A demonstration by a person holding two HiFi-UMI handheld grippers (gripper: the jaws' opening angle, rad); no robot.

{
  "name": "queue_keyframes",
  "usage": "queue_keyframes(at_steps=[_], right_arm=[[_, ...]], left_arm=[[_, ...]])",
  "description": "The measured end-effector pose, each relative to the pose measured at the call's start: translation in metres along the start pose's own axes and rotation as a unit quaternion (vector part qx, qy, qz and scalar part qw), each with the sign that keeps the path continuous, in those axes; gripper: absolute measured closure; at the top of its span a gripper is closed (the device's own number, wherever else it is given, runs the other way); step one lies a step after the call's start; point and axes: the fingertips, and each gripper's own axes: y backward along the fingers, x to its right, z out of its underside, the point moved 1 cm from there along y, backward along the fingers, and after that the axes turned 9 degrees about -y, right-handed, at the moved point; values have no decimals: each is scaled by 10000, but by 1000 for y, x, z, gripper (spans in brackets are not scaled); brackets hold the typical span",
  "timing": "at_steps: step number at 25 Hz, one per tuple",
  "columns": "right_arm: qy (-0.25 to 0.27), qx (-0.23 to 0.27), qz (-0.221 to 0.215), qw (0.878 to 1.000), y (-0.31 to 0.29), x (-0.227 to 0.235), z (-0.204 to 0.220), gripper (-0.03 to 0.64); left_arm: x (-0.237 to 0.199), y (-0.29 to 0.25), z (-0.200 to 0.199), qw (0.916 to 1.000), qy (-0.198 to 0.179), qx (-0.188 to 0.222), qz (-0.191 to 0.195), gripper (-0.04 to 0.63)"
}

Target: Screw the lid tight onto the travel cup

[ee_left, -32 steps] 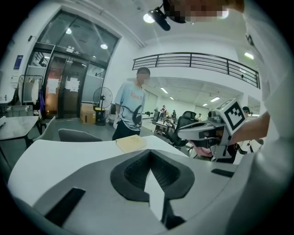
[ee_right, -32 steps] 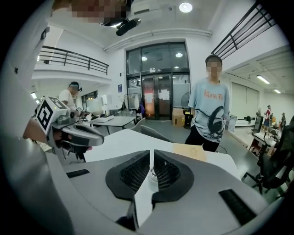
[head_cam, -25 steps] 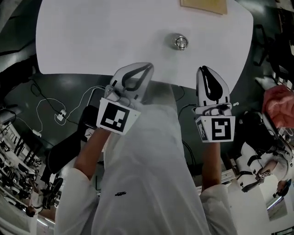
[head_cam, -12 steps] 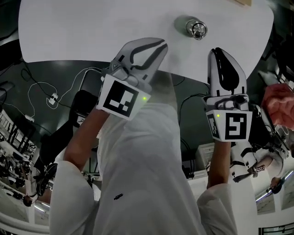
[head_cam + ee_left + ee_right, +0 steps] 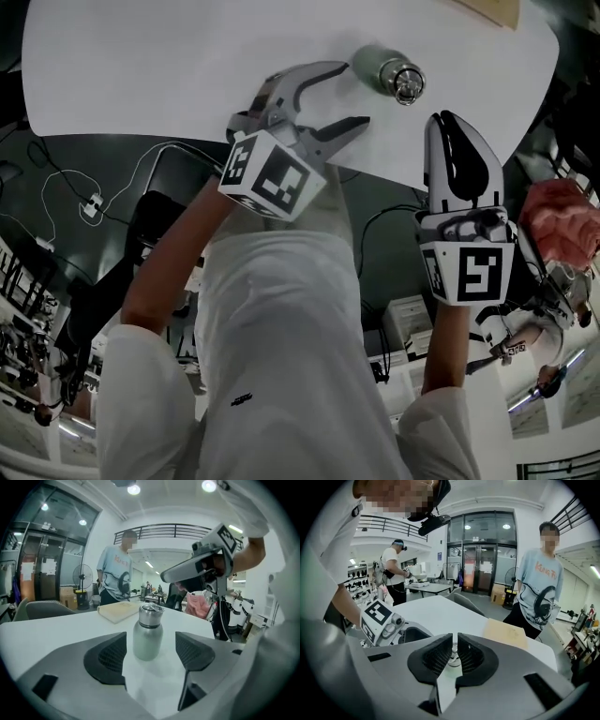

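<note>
Left gripper [image 5: 354,94] is opening its fingers [image 5: 108,658]; they're already standing wide with nothing pressed between the pads. In the left gripper view the travel cup [image 5: 147,637] is showing framed in the gap between the two pads, but clear bench is showing on both sides of it, so no contact. In the head view the cup is sitting just beyond the left fingertips, nearest the upper one.

The cup is standing upright on the white bench [image 5: 187,66], near the edge closest to the person and towards the right side. Steel body, lid [image 5: 151,613] sitting on top; I can't tell how far the lid is threaded on.

Right gripper [image 5: 443,119] is hovering at the bench edge, just to the right of the cup and apart from it. Its fingers [image 5: 436,656] are pressed together with only a thin slit left, gripping nothing. A sliver of something is showing through that slit, too small to identify.

A wooden board [image 5: 117,611] is lying flat on the bench farther back, well apart from the cup. A person in a light blue T-shirt [image 5: 536,597] is standing behind the far side of the bench.
</note>
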Motion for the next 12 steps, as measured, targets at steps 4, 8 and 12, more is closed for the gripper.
queue_keyframes(at_steps=[4,8,12], right_arm=[[69,-59,-60,9999,-6,6,0,614],[104,-83,-20,9999,-8,11,-1,614],[119,-101,-35,9999,-13,12,-1,614]], left_arm=[[-4,-22,7,9993,-356,-2,101,272],[-6,-41,12,9987,-425,17,278,261],[-7,-55,19,9973,-605,-13,418,256]])
